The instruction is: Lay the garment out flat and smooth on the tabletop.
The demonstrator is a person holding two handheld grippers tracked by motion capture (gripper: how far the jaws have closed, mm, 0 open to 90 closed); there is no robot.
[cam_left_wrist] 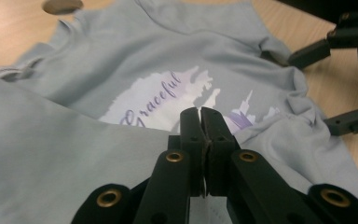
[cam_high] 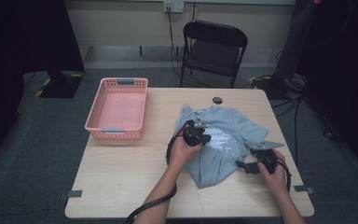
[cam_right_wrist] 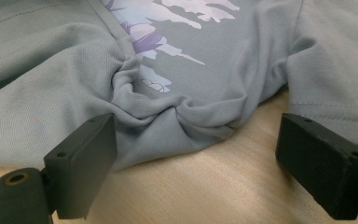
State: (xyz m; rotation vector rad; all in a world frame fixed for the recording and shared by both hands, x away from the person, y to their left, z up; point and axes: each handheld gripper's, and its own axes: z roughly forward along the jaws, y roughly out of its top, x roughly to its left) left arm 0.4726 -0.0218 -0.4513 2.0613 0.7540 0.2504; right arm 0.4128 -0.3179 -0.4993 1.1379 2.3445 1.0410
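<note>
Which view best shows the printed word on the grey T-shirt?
The left gripper view: the purple print on the T-shirt reads "Graceful". The high view shows a pale blur; the right gripper view shows the print's lower edge.

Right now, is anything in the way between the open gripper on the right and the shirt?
Nothing visible. The right gripper has its jaws wide open just off the shirt, with only bare table between them and the bunched edge. The left gripper is already shut on a fold of the shirt farther over.
</note>
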